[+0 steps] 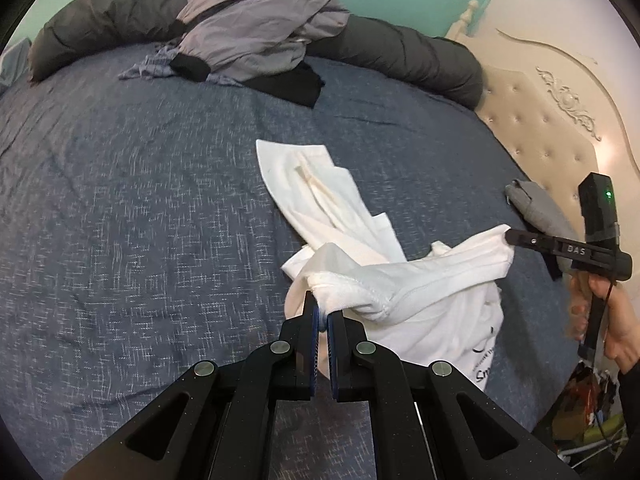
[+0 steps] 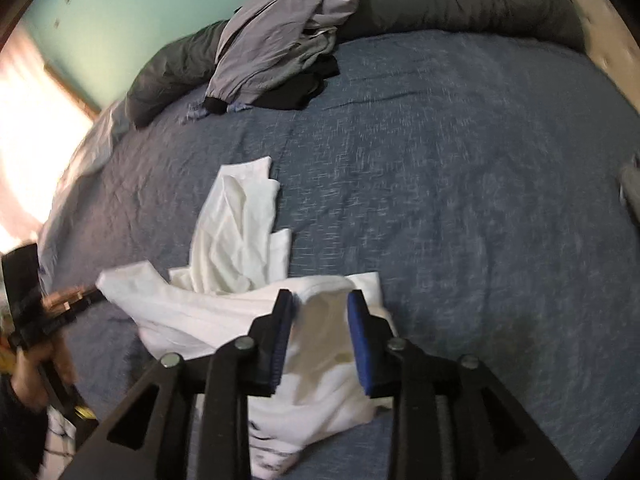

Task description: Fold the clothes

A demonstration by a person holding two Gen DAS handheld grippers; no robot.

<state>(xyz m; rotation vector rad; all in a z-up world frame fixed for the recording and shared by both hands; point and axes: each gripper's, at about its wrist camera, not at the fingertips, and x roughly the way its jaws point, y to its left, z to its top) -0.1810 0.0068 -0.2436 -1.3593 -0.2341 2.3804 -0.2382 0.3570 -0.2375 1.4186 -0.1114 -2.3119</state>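
The white T-shirt [image 1: 400,280] lies bunched on the blue bedspread [image 1: 140,200], toward the near edge of the bed. In the left wrist view its long axis runs from about 11 o'clock, where a loose end trails up the bed, down to about 4 o'clock, where the printed part of the body droops off toward the bed's edge.

The left gripper [image 1: 322,312] is clamped on a ribbed hem — its blue pads are pressed together with a fold of white cloth pinched at the tips, so the shirt starts right at its fingertips and stretches away toward 2 o'clock.

At that far end sits the right gripper [image 1: 510,236], held by a hand [image 1: 612,320] at the 3 o'clock side of the left view. There its tips meet the cloth's corner, yet its own camera shows the jaws standing apart with a hump of white fabric between the blue pads [image 2: 362,344] and no pinch on it; the cloth looks free on that side.

So the next move likely turns on the right side: the shirt lies directly below and ahead of that gripper, at 12 o'clock, and it would need to close on an edge before the two can spread the garment flat along the span between them.

A grey jacket [image 1: 256,36] and dark bolster [image 1: 400,48] lie well apart at 12 o'clock — out of the way.
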